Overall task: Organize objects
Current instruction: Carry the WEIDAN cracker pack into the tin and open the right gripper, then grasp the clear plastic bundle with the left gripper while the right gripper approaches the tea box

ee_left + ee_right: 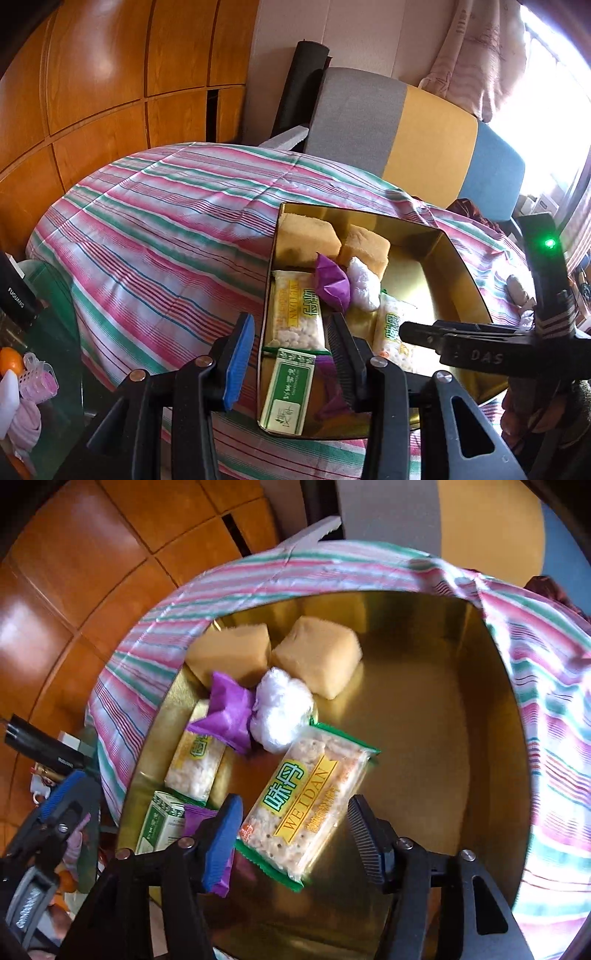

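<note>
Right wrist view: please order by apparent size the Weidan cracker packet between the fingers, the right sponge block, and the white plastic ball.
1. Weidan cracker packet, though it lies nearest the camera, which enlarges it.
2. Right sponge block.
3. White plastic ball, clearly smallest.
</note>
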